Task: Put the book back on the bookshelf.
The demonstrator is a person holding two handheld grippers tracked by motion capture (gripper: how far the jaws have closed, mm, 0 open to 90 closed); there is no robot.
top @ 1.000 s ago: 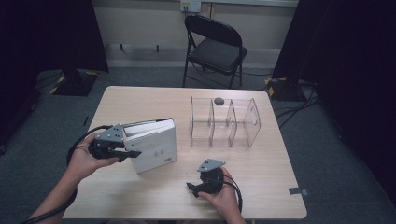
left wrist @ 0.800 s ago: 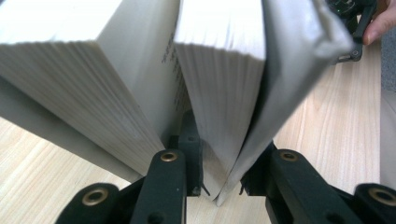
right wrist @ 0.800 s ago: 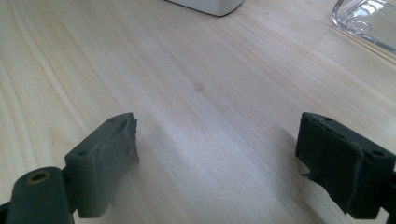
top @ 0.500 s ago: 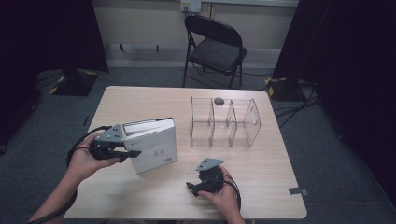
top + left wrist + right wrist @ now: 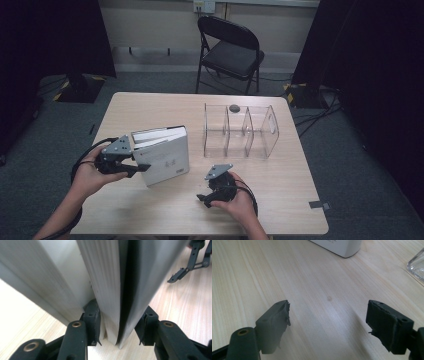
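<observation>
A thick white book (image 5: 165, 157) stands tilted on the wooden table (image 5: 150, 107), left of centre. My left gripper (image 5: 142, 167) reaches in from the left and straddles its lower edge. In the left gripper view its jaws (image 5: 120, 325) flank the page block and a grey cover (image 5: 150, 277). They have just been opening, and the pads sit close beside the book without clamping it. My right gripper (image 5: 202, 198) rests low near the table's front edge. Its jaws (image 5: 328, 317) are wide apart over bare wood, have just been closing a little, and hold nothing.
A clear divided organizer (image 5: 240, 132) stands right of the book, with a small dark object (image 5: 234, 107) at its far side. Its corner (image 5: 417, 265) and the book's corner (image 5: 342, 246) appear in the right gripper view. A black folding chair (image 5: 227, 47) stands beyond the table.
</observation>
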